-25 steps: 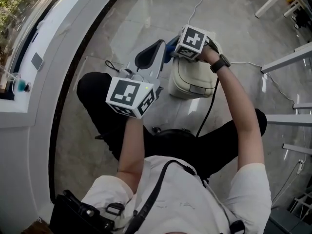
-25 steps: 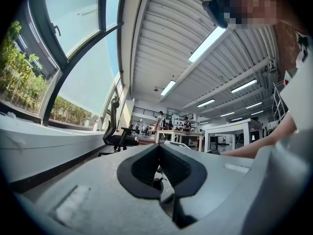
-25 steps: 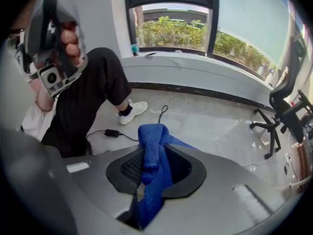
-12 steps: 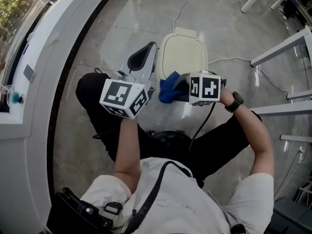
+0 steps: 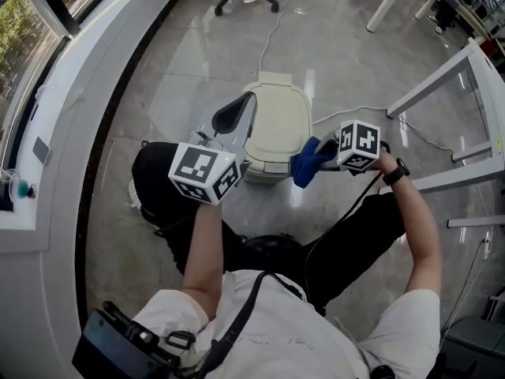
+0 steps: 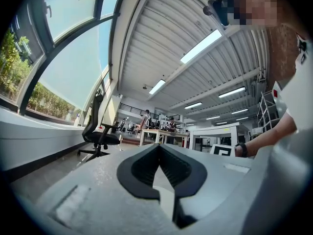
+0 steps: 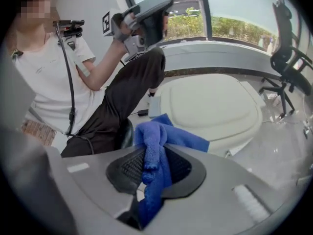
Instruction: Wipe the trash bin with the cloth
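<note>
Now the right gripper (image 5: pixel 325 156) pinches the blue cloth (image 5: pixel 304 167) in its jaws, poised at the near right edge of the bin (image 5: pixel 276 125) on the floor to wipe, while the left gripper (image 5: pixel 241 109), jaws pressed together and empty, hangs alongside, seemingly just out of the way.

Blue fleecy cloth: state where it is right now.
In the head view, the blue fleecy cloth is clamped in the right gripper, beside the right edge of the cream lidded trash bin.
</note>
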